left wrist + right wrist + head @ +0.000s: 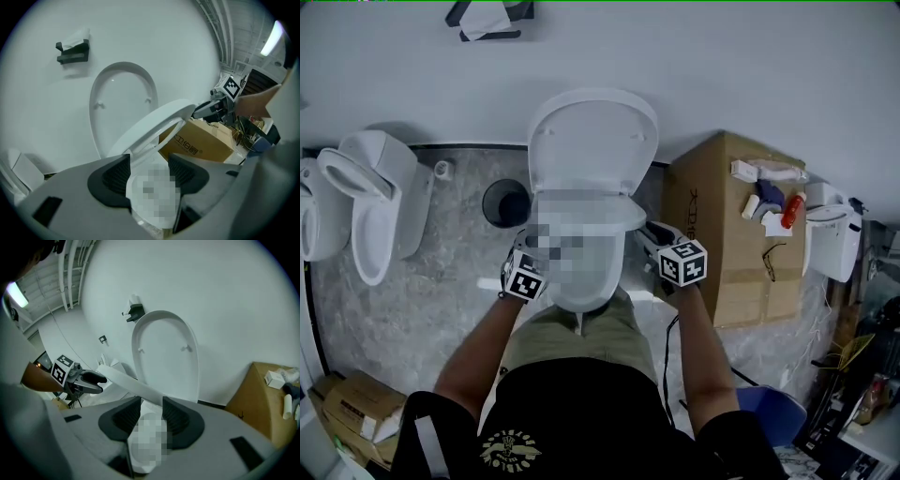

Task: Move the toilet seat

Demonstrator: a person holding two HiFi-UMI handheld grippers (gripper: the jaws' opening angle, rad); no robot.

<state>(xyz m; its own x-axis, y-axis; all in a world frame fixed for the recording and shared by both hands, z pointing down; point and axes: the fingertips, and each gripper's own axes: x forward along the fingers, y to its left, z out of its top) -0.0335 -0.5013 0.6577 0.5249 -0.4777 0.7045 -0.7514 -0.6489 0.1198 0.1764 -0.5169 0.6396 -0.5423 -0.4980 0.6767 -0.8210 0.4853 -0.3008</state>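
While the toilet seat (581, 204) is being held part-raised above the bowl (583, 298), its side edges are being clamped by the left gripper (529, 253) and right gripper (649, 234), jaws partly closed; rigid, light, slippery plastic presumed.

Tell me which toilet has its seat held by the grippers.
The middle toilet, lid up against the wall: left gripper and right gripper clamp its half-raised seat. The toilet at left stands untouched.
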